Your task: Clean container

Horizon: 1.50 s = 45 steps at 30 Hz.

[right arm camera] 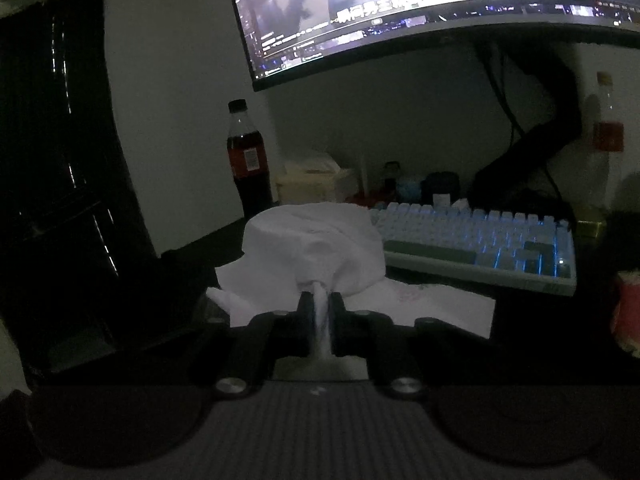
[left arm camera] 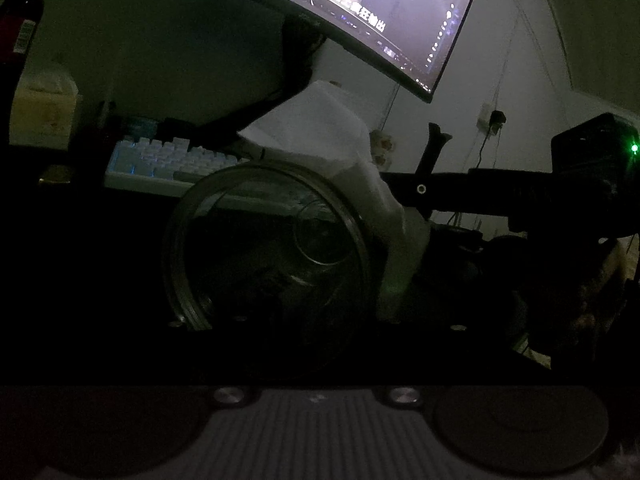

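Observation:
A round clear glass container (left arm camera: pixel 224 248) fills the middle of the left wrist view, its mouth turned toward the camera. It sits raised off the desk between the dark fingers of my left gripper (left arm camera: pixel 316 272), which is shut on it. A crumpled white tissue (left arm camera: pixel 320 132) lies against the container's upper right rim. The right tool's black frame (left arm camera: pixel 500 188) comes in from the right behind it. In the right wrist view my right gripper (right arm camera: pixel 321 300) is shut on a twisted tail of that tissue (right arm camera: pixel 312 240), which bulges out ahead of the fingertips. The container is hidden there.
A lit curved monitor (right arm camera: pixel 400 12) hangs over the dark desk, above a backlit white keyboard (right arm camera: pixel 480 240). A cola bottle (right arm camera: pixel 246 160), a pale tissue box (right arm camera: pixel 308 184) and a red-labelled bottle (right arm camera: pixel 608 136) stand at the back. A white sheet (right arm camera: pixel 432 300) lies flat; a red cup (right arm camera: pixel 628 312) stands right.

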Tool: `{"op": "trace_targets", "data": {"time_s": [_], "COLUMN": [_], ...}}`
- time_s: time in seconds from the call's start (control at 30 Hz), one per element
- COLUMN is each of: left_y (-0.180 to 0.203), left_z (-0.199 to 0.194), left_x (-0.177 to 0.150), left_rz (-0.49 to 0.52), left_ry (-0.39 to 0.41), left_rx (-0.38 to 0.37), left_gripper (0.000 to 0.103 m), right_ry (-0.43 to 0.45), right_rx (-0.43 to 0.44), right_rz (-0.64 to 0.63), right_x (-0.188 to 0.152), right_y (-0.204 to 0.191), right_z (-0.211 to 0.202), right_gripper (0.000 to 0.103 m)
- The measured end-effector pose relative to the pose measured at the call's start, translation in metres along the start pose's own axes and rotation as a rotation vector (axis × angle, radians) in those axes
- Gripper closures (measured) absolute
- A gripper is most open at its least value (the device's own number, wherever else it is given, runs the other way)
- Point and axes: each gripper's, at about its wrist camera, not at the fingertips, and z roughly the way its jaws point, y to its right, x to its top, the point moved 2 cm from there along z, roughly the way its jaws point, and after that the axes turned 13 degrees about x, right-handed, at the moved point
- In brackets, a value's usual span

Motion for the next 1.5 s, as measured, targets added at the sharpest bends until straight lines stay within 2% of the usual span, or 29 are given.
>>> {"op": "trace_targets", "data": {"time_s": [0.2, 0.33, 0.43, 0.53, 0.63, 0.77, 0.9, 0.97, 1.07, 1.2, 1.3, 1.37, 1.47, 1.5], "left_y": [-0.001, 0.001, 0.001, -0.001, -0.002, -0.002, -0.002, -0.002, -0.003, -0.004, -0.007, -0.005, -0.001, 0.0], "left_z": [0.001, 0.001, 0.001, 0.0, 0.0, 0.0, 0.0, 0.0, -0.001, -0.003, -0.002, -0.001, 0.001, 0.002], "left_x": [0.001, 0.001, 0.0, 0.0, 0.001, 0.001, 0.001, 0.001, 0.002, 0.004, 0.005, 0.005, 0.006, 0.006], "left_rz": [-0.004, 0.015, 0.023, 0.015, 0.011, 0.01, 0.007, 0.004, 0.001, -0.005, -0.017, -0.012, -0.001, 0.002], "left_ry": [-0.003, -0.002, -0.002, -0.003, -0.003, -0.003, -0.001, 0.0, 0.003, 0.002, -0.002, 0.0, 0.004, 0.006], "left_rx": [0.003, 0.013, 0.015, 0.013, 0.014, 0.018, 0.02, 0.026, 0.033, 0.046, 0.039, 0.043, 0.035, 0.031], "left_gripper": [0.069, 0.069, 0.069, 0.069, 0.069, 0.069, 0.069, 0.069, 0.069, 0.069, 0.069, 0.069, 0.07, 0.08], "right_ry": [0.038, 0.0, -0.016, 0.004, 0.031, 0.042, 0.034, 0.022, 0.026, 0.047, 0.058, 0.058, 0.039, 0.038], "right_rx": [0.015, 0.086, 0.107, 0.042, -0.068, -0.139, 0.048, 0.096, 0.084, -0.072, -0.101, -0.071, 0.078, 0.097], "right_rz": [-0.003, -0.034, -0.06, -0.03, 0.005, -0.054, -0.048, -0.068, -0.065, 0.03, 0.057, 0.039, 0.041, 0.047], "right_x": [-0.005, -0.005, -0.005, -0.003, 0.0, -0.002, -0.009, -0.013, -0.011, -0.004, -0.002, -0.004, -0.007, -0.008], "right_y": [-0.008, -0.026, -0.033, -0.019, 0.003, 0.001, -0.024, -0.035, -0.028, 0.012, 0.021, 0.013, -0.002, -0.005], "right_z": [0.001, 0.002, 0.003, 0.003, 0.002, 0.005, 0.004, 0.004, 0.004, 0.002, 0.003, 0.004, 0.007, 0.006], "right_gripper": [0.094, 0.094, 0.094, 0.094, 0.094, 0.094, 0.094, 0.094, 0.094, 0.094, 0.094, 0.094, 0.094, 0.094]}}
